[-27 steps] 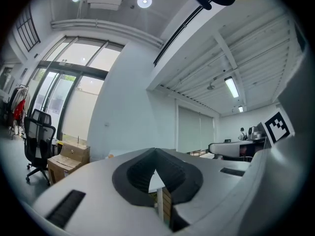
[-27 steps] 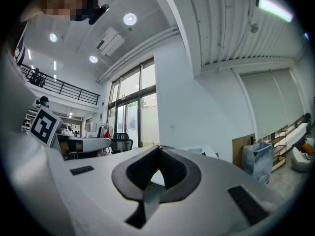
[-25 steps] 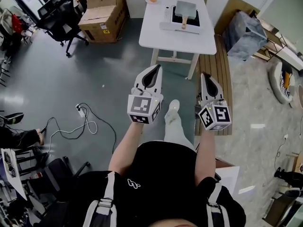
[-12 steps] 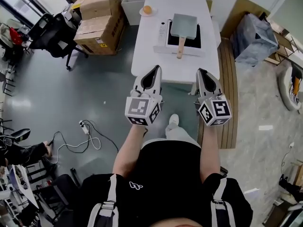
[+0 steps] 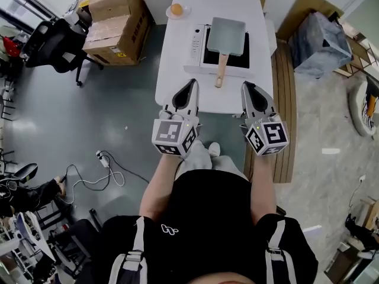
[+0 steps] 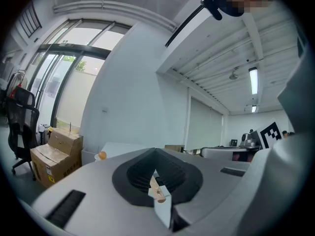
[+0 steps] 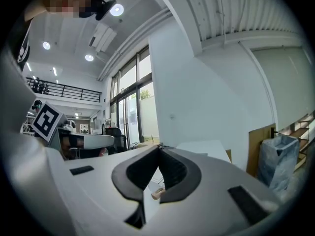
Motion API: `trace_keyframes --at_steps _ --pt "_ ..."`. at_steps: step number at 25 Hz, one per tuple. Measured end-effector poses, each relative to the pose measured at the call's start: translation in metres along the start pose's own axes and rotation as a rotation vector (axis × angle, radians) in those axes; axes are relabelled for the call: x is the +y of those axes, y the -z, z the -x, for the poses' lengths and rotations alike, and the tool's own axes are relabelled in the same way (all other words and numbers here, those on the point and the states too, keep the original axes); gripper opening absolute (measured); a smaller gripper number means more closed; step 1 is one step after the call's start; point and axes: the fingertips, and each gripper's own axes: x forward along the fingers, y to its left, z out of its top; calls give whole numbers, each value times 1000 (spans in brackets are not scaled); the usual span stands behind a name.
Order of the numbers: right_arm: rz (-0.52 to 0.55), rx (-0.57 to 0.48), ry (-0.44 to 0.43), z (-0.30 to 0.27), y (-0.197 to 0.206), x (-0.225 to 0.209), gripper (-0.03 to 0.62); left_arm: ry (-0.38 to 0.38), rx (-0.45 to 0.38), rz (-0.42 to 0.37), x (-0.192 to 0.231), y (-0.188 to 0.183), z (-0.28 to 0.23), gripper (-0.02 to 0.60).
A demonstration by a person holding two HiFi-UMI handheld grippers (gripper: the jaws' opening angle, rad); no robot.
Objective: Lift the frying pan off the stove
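Note:
A grey square frying pan (image 5: 226, 29) with a wooden handle (image 5: 221, 76) sits on a white stove (image 5: 195, 46) on the white table (image 5: 174, 84). The handle points toward me. My left gripper (image 5: 193, 81) and right gripper (image 5: 246, 85) hang over the table's near edge, one on each side of the handle, short of it and touching nothing. Both are shut and empty. In the left gripper view the handle's tip (image 6: 157, 191) shows through the hollow behind the left gripper's (image 6: 155, 150) closed tips. The right gripper view shows that tip (image 7: 157, 194) below the right gripper's (image 7: 159, 147) tips.
An orange (image 5: 176, 9) lies on a small plate at the table's far left corner. Cardboard boxes (image 5: 115, 16) and a black office chair (image 5: 56, 37) stand left of the table. A wooden bench (image 5: 290, 99) and a grey bag (image 5: 317, 40) are on the right. A cable (image 5: 106, 164) lies on the floor.
The person has walked up to the table, so the table, stove and pan have come nearer. Both grippers, before over the floor, now reach the table's near edge, still shut.

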Motion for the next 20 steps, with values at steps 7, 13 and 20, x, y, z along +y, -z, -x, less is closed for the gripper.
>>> trace_keyframes --at_steps 7,13,20 --pt "-26 38 36 -28 9 -21 -2 48 66 31 12 16 -39 -9" --pt "-46 76 11 -50 17 -24 -2 108 93 66 18 23 -63 -8" --pt "-64 143 -21 -68 36 -31 -1 176 137 99 25 40 -84 -8"
